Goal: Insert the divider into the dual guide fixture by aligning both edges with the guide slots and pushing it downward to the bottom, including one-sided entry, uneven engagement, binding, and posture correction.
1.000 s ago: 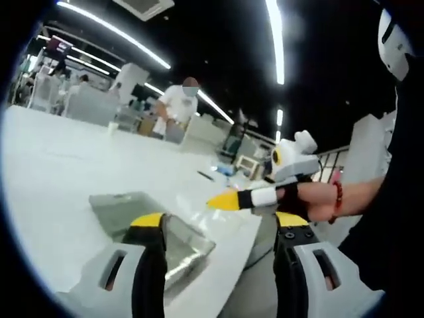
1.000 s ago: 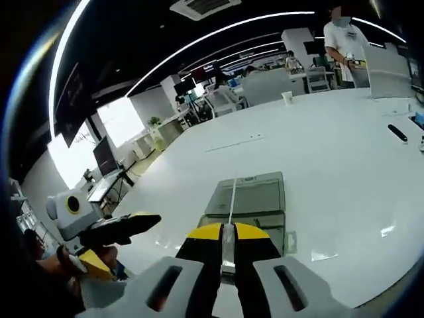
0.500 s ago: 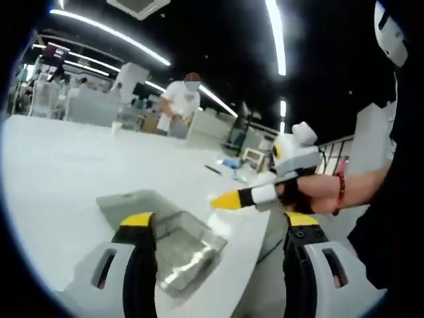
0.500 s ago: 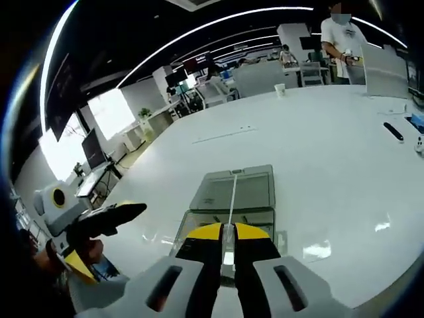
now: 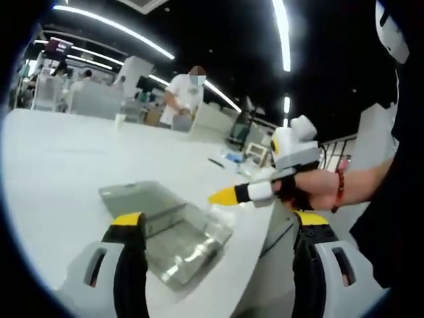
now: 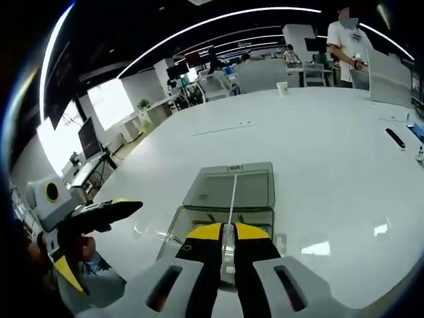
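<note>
The white desk (image 6: 318,132) lies wide and bare beyond the fixture (image 6: 232,189), which sits close to the near desk edge; in the left gripper view the fixture (image 5: 165,222) reaches almost to that rim, with open floor past it. There is one fixture, a clear greyish tray-like box, and one divider (image 6: 232,195), a thin clear sheet seen edge-on as a pale line running along the fixture's middle. The right tongs (image 6: 228,233) are pressed together on the divider's near edge, holding it upright over the fixture; whether its edges sit in the slots cannot be told. The left tongs (image 5: 218,222) stand spread, with nothing between them, beside the fixture at the desk's rim. One cup (image 6: 283,87) and one dark flat item (image 6: 395,138) lie far off. One person (image 5: 185,96) stands at the far side.
</note>
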The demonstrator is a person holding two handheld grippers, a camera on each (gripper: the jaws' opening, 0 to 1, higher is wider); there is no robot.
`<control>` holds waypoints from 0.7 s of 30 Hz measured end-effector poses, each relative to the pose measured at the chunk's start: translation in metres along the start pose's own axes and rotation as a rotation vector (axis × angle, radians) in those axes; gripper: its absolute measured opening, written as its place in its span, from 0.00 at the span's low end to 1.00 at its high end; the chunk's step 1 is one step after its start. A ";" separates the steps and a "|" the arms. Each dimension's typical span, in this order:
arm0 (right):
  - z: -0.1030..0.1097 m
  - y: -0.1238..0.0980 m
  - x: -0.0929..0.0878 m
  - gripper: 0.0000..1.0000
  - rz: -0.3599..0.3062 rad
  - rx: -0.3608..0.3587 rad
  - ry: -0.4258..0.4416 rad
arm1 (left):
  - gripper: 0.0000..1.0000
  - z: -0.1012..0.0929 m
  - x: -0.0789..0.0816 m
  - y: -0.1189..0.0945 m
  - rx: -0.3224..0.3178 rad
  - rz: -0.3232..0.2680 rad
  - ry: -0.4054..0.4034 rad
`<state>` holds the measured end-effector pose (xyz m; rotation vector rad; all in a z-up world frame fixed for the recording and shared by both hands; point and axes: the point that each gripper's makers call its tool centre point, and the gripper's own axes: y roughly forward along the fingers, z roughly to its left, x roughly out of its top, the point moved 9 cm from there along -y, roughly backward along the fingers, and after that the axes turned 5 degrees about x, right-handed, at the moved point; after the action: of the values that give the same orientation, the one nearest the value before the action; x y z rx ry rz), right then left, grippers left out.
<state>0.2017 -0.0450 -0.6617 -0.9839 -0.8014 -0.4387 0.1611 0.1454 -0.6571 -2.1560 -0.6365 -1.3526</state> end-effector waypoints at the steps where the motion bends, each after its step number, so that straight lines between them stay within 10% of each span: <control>1: -0.001 0.002 -0.001 0.00 0.008 -0.005 -0.009 | 0.90 0.001 0.000 0.001 0.001 0.000 0.000; 21: -0.003 0.017 -0.011 0.00 0.070 -0.027 -0.022 | 0.87 0.016 0.002 0.000 0.017 -0.006 -0.020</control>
<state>0.2069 -0.0392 -0.6800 -1.0402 -0.7804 -0.3796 0.1726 0.1562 -0.6608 -2.1585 -0.6596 -1.3257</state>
